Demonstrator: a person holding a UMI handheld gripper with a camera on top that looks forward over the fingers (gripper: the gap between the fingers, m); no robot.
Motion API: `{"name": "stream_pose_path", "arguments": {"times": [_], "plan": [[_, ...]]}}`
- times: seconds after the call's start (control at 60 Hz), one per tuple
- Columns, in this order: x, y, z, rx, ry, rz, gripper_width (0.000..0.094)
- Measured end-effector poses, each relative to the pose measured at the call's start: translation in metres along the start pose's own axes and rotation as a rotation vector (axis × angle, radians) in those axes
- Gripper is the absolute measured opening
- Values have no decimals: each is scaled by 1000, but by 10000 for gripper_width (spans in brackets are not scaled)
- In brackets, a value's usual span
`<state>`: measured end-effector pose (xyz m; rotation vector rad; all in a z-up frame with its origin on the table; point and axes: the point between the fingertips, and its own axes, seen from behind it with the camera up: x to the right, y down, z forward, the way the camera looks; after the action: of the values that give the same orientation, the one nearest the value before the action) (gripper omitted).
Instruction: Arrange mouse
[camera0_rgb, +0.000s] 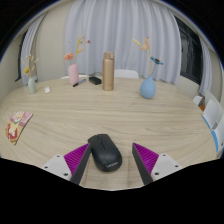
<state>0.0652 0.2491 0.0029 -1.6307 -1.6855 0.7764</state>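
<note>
Magenta pads line the inner faces of the gripper's two fingers, which stand spread wide, one on each side of a black computer mouse. The mouse rests on the pale wooden table, lying between the fingers with a visible gap on each side, so nothing is clamped. It sits slightly left of the midline between the fingers, closer to the left pad than to the right pad. Its long axis runs roughly near to far, perhaps leaning a little to the left at the far end, though the wide lens makes this hard to judge. A squeeze from here would likely meet its two long sides.

Farther out, well apart from the mouse, a row of objects stands along the far side of the table: a pink vase with flowers, a tan bottle, and a light blue vase to the right. A small patterned item lies near the left edge. Pale curtains hang behind.
</note>
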Motion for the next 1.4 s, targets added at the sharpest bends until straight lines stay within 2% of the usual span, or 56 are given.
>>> {"name": "stream_pose_path", "arguments": {"times": [0.333, 0.417, 0.6, 0.85, 1.017, 1.183, 1.4], "plan": [[15, -13, 31, -9, 54, 22, 844], [14, -15, 34, -10, 58, 19, 769], [4, -12, 38, -25, 35, 17, 488], [3, -10, 38, -48, 13, 42, 433], [4, -15, 34, -84, 52, 46, 404], [-19, -77, -1, -25, 74, 71, 404], [-155, -161, -44, 75, -40, 37, 404]]}}
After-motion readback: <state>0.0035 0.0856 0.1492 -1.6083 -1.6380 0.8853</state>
